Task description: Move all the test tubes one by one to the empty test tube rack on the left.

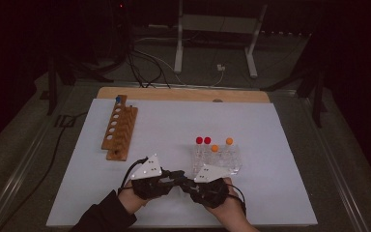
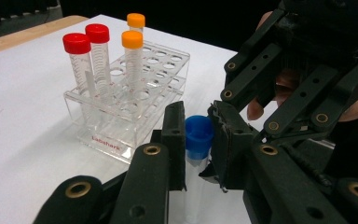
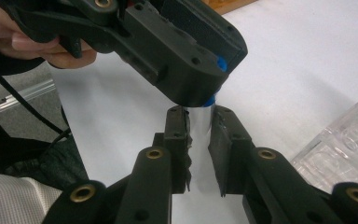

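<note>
Near the table's front edge, left gripper (image 2: 199,140) clamps the blue cap (image 2: 199,132) while right gripper (image 3: 199,122) clamps the tube body (image 3: 200,114); twist evenly, keeping the tube upright beside the clear rack (image 2: 103,140).

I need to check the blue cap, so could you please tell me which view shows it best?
The left gripper view: the blue cap faces the camera between its tongs. The right gripper view shows slivers of it behind the left tongs. The high view cannot resolve it.
</note>
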Motion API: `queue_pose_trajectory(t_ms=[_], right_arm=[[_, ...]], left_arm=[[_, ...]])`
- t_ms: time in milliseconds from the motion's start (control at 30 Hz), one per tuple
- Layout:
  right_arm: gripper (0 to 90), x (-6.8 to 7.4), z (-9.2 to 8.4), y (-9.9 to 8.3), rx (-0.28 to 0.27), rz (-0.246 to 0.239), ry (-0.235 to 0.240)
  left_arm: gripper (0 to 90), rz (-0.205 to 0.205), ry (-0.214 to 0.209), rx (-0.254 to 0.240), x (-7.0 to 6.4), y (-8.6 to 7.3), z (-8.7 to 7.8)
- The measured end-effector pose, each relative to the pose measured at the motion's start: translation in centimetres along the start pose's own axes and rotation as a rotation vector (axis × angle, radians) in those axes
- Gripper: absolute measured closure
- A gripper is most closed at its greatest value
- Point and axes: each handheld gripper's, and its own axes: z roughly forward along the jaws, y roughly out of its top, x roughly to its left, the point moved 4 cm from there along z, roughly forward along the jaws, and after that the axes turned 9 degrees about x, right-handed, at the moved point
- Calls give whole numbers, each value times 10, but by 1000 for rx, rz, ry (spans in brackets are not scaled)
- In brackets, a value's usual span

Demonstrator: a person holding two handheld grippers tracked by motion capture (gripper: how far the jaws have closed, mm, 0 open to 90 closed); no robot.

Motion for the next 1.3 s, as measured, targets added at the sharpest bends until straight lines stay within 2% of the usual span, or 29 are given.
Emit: queue_pose_trajectory(t_ms=[133,200,333,467,633,867,1100,1200,1300], right_arm=[[763,-1,0,-1,-3,1,21],[725,0,-1,-1,-12,1,28],[696,-1,-8,-1,-27,-6,32],[637,-6,-14,-1,-51,1,17],[527,-11,-22,-2,-83,15,4],[364,-17,-29,-1,-129,36,-13],[177,-20,-32,1,-149,60,-37],[145,-21,-34,2,-160,63,-38],[94,-21,-33,2,-161,72,-20]], left_arm=[[779,2,-3,3,0,0,-1],[779,14,10,6,0,0,-2],[780,15,27,12,5,0,-7],[780,11,42,21,11,0,-12],[781,-6,62,26,22,-1,-16],[781,-9,108,31,38,4,-27],[781,-20,172,21,57,11,-48],[781,-28,201,15,66,15,-57],[781,-35,219,3,72,19,-65]])
